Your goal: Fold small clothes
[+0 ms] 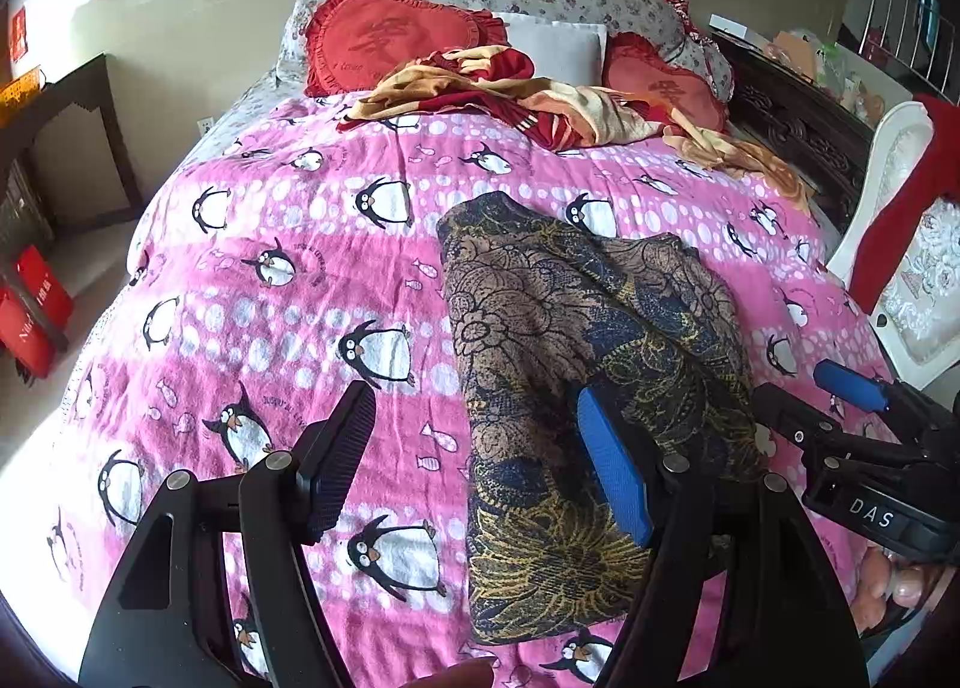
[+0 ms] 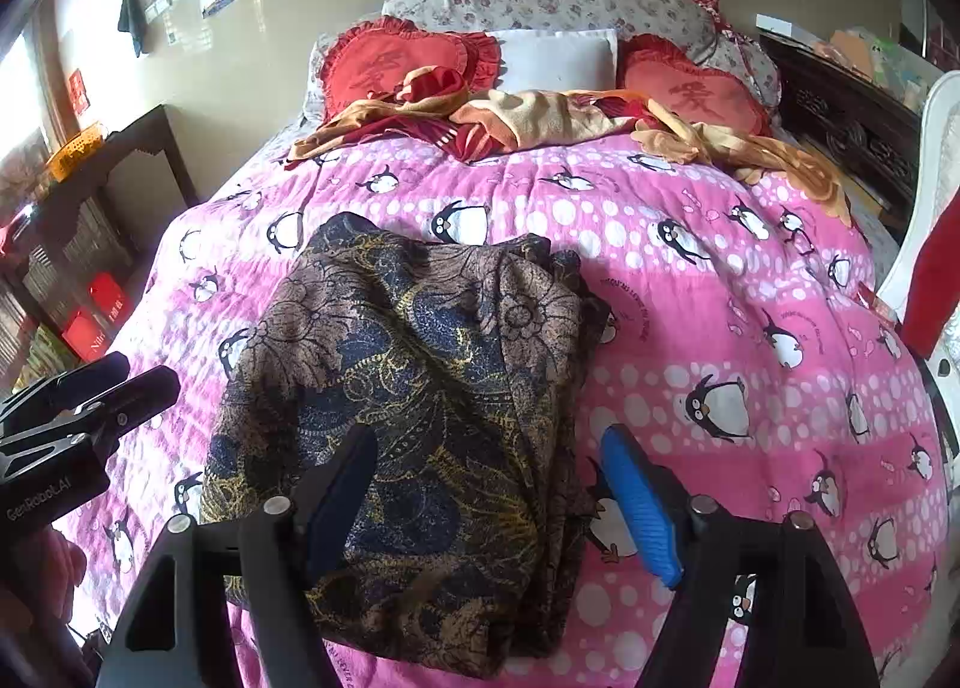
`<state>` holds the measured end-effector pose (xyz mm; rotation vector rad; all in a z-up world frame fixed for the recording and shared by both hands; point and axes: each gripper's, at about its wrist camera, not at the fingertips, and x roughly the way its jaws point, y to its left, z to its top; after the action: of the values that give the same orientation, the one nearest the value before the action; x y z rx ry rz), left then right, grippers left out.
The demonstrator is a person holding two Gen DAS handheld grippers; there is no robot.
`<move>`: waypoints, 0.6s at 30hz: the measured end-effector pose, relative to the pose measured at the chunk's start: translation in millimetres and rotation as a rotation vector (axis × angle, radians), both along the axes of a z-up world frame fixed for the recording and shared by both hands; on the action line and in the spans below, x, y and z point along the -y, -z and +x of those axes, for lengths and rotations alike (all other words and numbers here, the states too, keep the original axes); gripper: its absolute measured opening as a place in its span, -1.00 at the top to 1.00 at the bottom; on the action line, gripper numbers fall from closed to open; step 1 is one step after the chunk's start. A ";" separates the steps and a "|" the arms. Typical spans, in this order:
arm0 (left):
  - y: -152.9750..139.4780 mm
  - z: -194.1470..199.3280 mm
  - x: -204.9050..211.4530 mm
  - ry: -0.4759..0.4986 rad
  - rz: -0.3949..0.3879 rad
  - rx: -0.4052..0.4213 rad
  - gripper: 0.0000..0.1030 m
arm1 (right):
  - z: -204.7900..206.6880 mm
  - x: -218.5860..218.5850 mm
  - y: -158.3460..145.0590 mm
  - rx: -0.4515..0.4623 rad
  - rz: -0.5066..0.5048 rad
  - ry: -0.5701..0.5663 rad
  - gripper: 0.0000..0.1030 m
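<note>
A dark blue and brown floral garment (image 1: 570, 340) with gold tracery lies folded in a long bundle on the pink penguin quilt (image 1: 288, 292). My left gripper (image 1: 480, 466) hovers open over its left edge, its blue pad above the cloth and its black pad above bare quilt. My right gripper (image 2: 489, 502) also stands open just over the garment (image 2: 420, 364), near its right edge, with neither pad pressing on cloth. Each gripper shows in the other's view: the right gripper (image 1: 822, 400) at the far right, the left gripper (image 2: 129, 382) at the far left.
At the head of the bed lie two red heart cushions (image 1: 384, 39), a white pillow (image 1: 558, 48) and a rumpled red and tan blanket (image 1: 510, 93). A white chair (image 1: 900, 244) with red cloth stands right of the bed. Red bags (image 1: 33, 316) sit on the floor at left.
</note>
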<state>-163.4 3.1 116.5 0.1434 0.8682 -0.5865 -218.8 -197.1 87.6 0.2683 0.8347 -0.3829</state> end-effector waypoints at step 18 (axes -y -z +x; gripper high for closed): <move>6.7 4.6 0.3 -0.006 -0.014 -0.042 -0.57 | 11.7 -1.7 10.6 -0.029 0.027 0.024 -0.62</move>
<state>-158.8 2.8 109.8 0.1162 0.9051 -0.5911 -207.1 -195.3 77.0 0.2988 0.8663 -0.3995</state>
